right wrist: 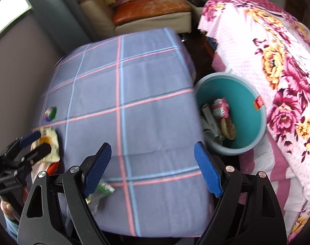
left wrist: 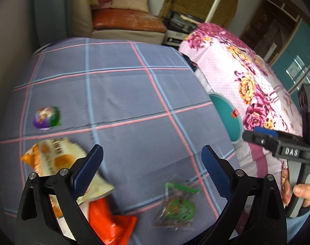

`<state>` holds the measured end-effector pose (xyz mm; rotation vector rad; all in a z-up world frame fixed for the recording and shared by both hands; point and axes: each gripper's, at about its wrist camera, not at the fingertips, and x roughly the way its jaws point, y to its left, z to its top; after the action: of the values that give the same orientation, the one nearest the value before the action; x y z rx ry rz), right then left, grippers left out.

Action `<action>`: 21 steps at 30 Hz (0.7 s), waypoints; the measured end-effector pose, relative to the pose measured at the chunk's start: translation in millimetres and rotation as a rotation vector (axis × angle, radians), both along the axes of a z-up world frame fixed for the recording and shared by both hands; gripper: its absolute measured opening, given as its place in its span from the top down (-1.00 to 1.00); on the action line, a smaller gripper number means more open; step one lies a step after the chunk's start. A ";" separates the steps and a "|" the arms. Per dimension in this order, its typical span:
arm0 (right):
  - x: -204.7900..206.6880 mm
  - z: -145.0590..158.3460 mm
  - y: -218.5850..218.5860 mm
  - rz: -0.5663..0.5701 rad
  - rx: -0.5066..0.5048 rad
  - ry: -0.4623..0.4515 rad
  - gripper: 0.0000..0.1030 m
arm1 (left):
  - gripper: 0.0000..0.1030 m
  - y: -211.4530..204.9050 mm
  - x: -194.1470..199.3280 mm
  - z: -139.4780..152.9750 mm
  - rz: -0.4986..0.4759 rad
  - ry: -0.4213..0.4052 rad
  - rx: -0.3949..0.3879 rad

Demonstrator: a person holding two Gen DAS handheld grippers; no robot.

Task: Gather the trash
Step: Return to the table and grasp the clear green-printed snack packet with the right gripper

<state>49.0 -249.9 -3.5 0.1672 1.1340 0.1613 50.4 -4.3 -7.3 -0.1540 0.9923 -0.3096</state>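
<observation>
Trash lies on a table with a grey-blue plaid cloth (left wrist: 122,94). In the left wrist view a clear and green wrapper (left wrist: 178,205), a cream and orange snack bag (left wrist: 50,159), a red wrapper (left wrist: 112,222) and a round purple and green lid (left wrist: 46,117) lie near the front and left. My left gripper (left wrist: 152,169) is open and empty, low over the table between the snack bag and the green wrapper. My right gripper (right wrist: 152,169) is open and empty above the table's near edge, with the green wrapper (right wrist: 100,192) by its left finger. A teal bin (right wrist: 244,96) holding trash stands to the right.
A bed with a pink floral cover (right wrist: 277,71) runs along the right, close beside the bin. A sofa with an orange cushion (right wrist: 150,6) stands behind the table. A grey wall (right wrist: 18,57) is on the left.
</observation>
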 end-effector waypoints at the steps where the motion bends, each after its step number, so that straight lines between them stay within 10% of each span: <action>1: -3.7 -2.2 6.9 0.017 0.002 0.012 -0.55 | -0.88 9.4 -3.9 0.6 0.016 -0.002 -0.006; 21: -42.1 -69.8 105.0 0.141 0.104 0.272 -0.64 | -0.88 128.1 -28.8 -31.0 0.196 0.057 -0.006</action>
<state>6.9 -144.9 -73.3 0.2062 1.4097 0.3313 21.6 123.8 -38.4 -0.2647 1.0241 -0.1289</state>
